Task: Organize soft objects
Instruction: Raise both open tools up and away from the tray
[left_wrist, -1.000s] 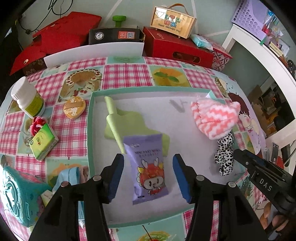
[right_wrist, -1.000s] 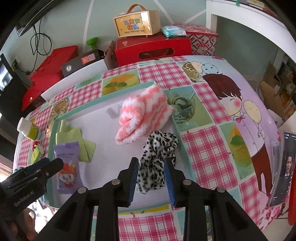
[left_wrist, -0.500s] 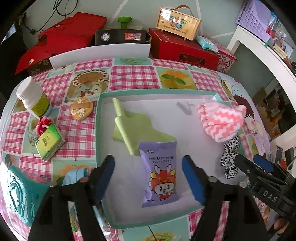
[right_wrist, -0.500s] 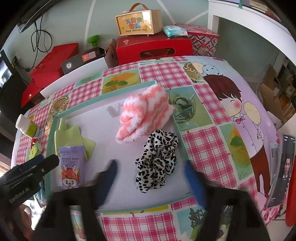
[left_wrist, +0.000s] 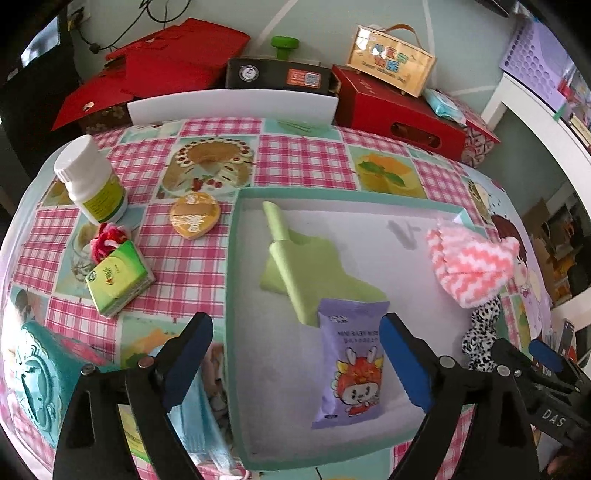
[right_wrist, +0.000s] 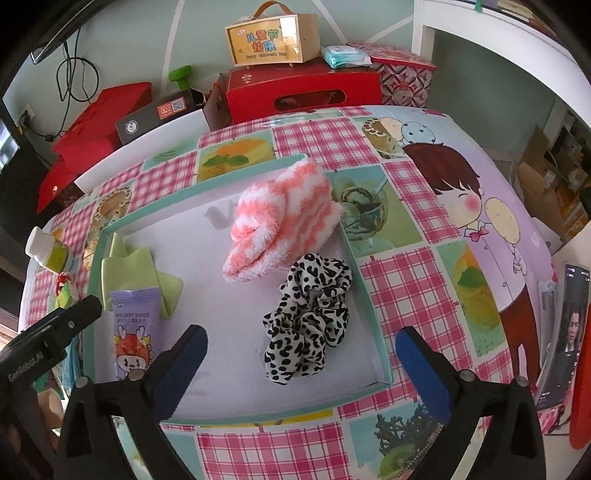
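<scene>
A: Tray (left_wrist: 236, 280) first, then: teal rim, white floor, sitting on the checked tablecloth (left_wrist: 303, 158). What has changed over it?

B: Both grippers have just been opening. The left gripper (left_wrist: 295, 354) was narrower around the purple wipes pack (left_wrist: 349, 362) a second ago; now its blue pads stand wide apart, one out over the tray's left rim, the other just right of the pack, neither pressing on it. The pack lies flat on the tray floor, its far end over the green cloth (left_wrist: 299, 269).

A: And the other hand?

B: The right gripper (right_wrist: 301, 365) was pinched on the leopard scrunchie (right_wrist: 308, 317); its jaws are now spread as wide as they go, clear of the scrunchie, which sits loose in the tray's near right part. The pink-and-white fluffy sock (right_wrist: 280, 221) is just beyond it, against the far right corner.

A: So what does that mean for the job?

B: I'd judge both items as delivered and let go. Four soft things are in the tray. Still outside, to the left: a green tissue pack (left_wrist: 118, 280), a red scrunchie (left_wrist: 107, 240) beside the white bottle (left_wrist: 92, 184), and something pale blue (left_wrist: 199, 424) under the left finger. Those look like the next candidates
</scene>
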